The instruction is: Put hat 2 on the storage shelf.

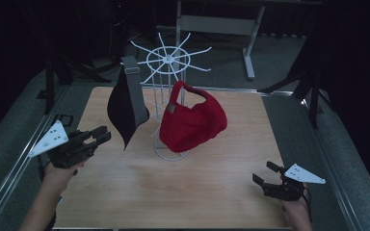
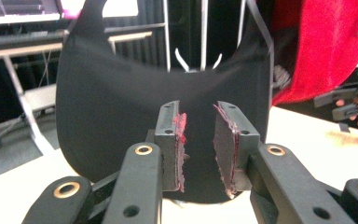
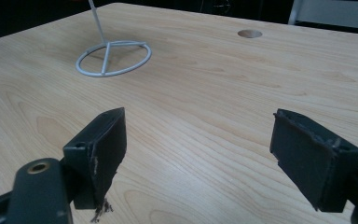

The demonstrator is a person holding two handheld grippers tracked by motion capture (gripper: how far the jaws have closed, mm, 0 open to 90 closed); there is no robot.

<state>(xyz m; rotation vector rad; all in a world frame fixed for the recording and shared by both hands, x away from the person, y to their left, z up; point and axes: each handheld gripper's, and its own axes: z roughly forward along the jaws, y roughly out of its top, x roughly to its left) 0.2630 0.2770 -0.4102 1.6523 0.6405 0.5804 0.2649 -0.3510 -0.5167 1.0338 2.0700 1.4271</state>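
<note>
The black bag (image 1: 125,108) hangs just ahead of my left claw (image 1: 101,134), apart from the tips. It is dark and matte, with a grey strap (image 1: 133,79) running up to an arm of the white wire rack (image 1: 169,60). It hangs edge-on and tapers to a point at the bottom, clear of the bench (image 1: 173,192). Seen along the left claw (image 2: 199,140), its broad face (image 2: 121,93) spreads directly beyond the narrow gap, with a curved scoop along the top edge.
</note>
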